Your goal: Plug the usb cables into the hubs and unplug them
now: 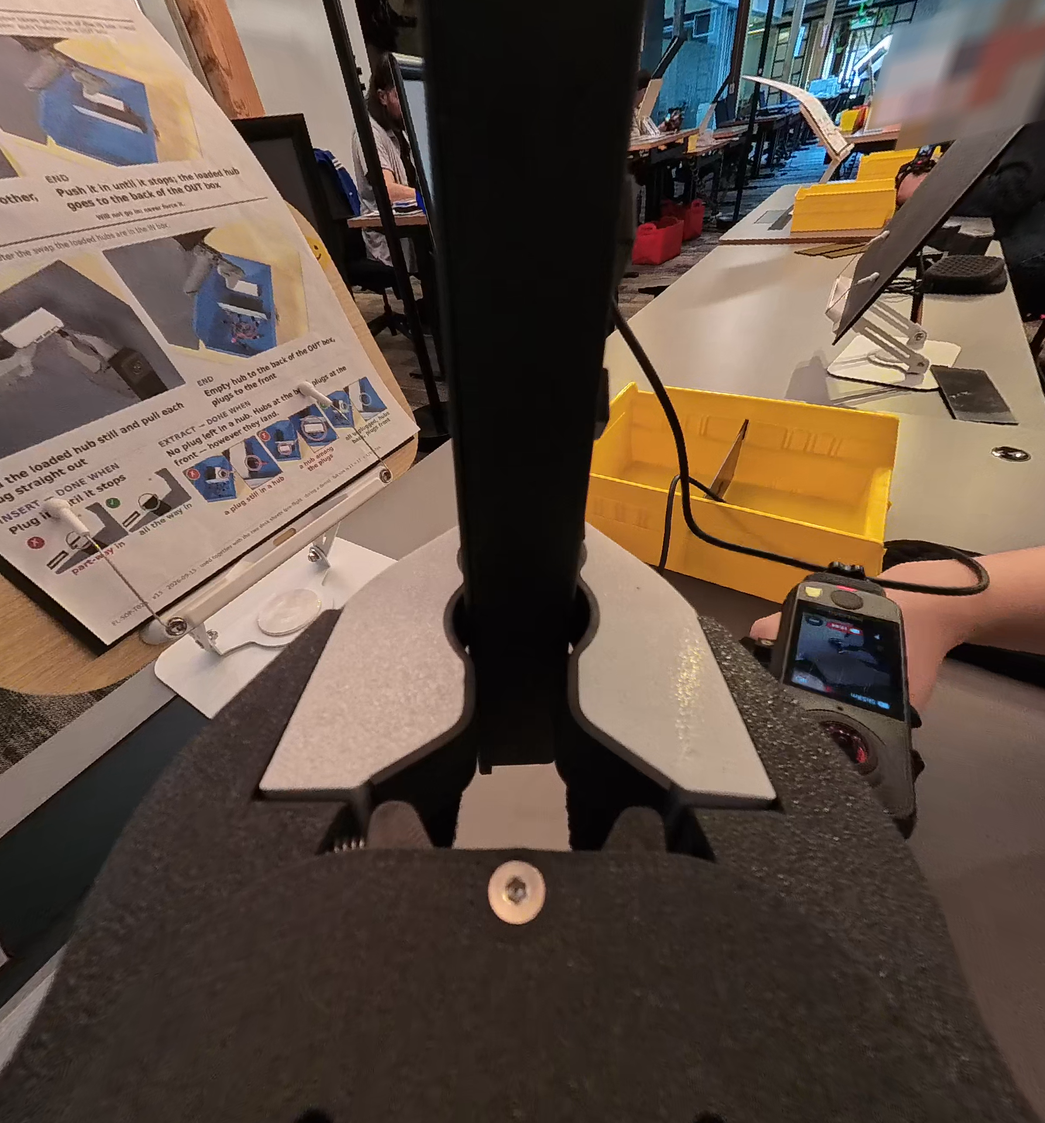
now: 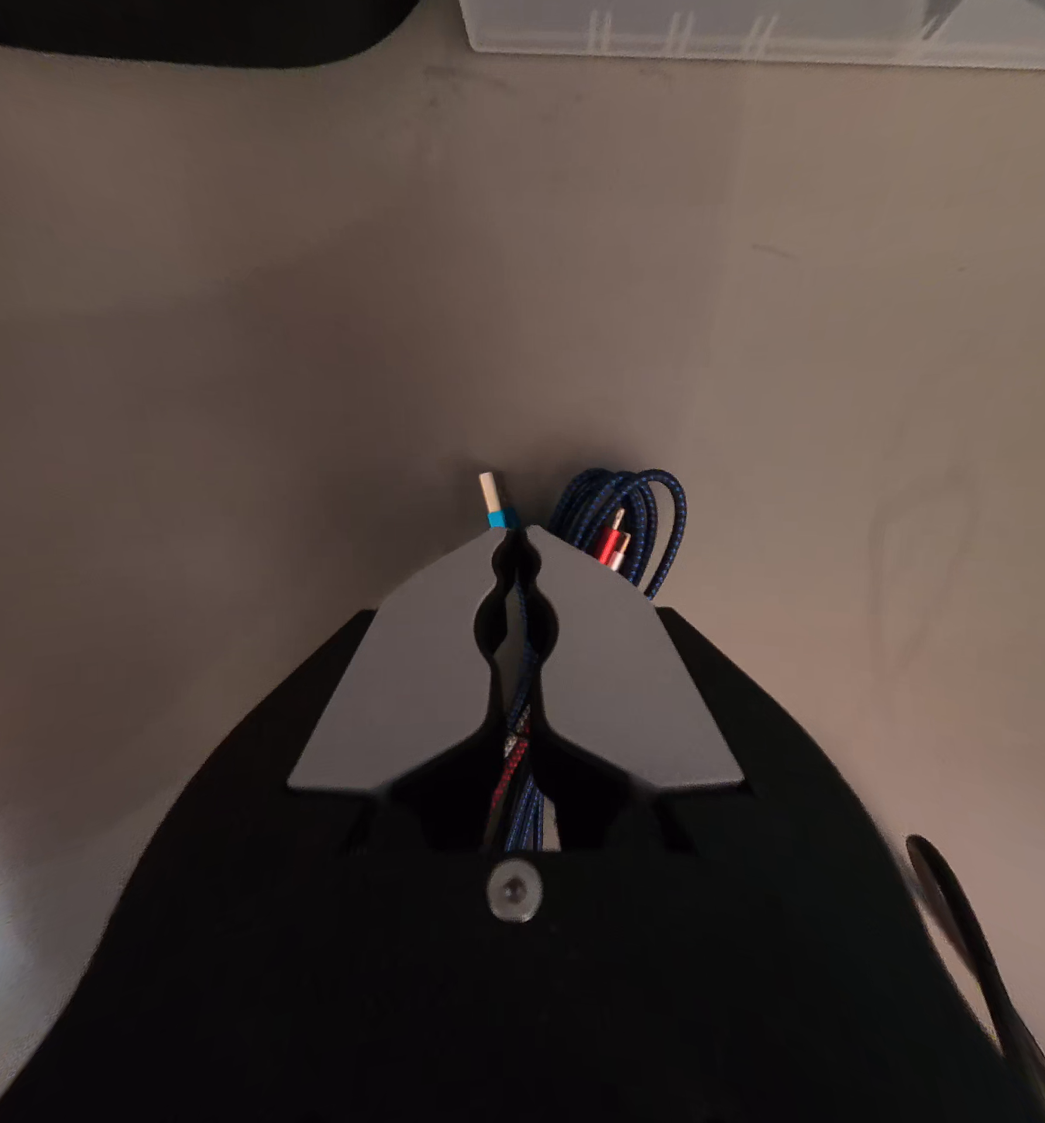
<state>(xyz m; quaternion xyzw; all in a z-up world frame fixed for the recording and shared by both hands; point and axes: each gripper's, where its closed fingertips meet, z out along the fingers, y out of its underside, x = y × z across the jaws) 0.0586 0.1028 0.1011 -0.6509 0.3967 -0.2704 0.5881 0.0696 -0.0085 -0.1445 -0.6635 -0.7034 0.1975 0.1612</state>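
Between its closed tips, the right gripper [image 2: 513, 530] pinches a blue braided usb cable [image 2: 620, 516], plug at 12 o'clock over bare table [image 2: 265, 304]. Left gripper [image 1: 517, 614] clamps a black bar [image 1: 526, 304]; yellow bin [image 1: 751, 486] at 2 o'clock, printed instruction sheet [image 1: 143, 304] at 10.

Bare table [image 2: 265, 273] ahead; clear bin [image 2: 751, 30] beyond.
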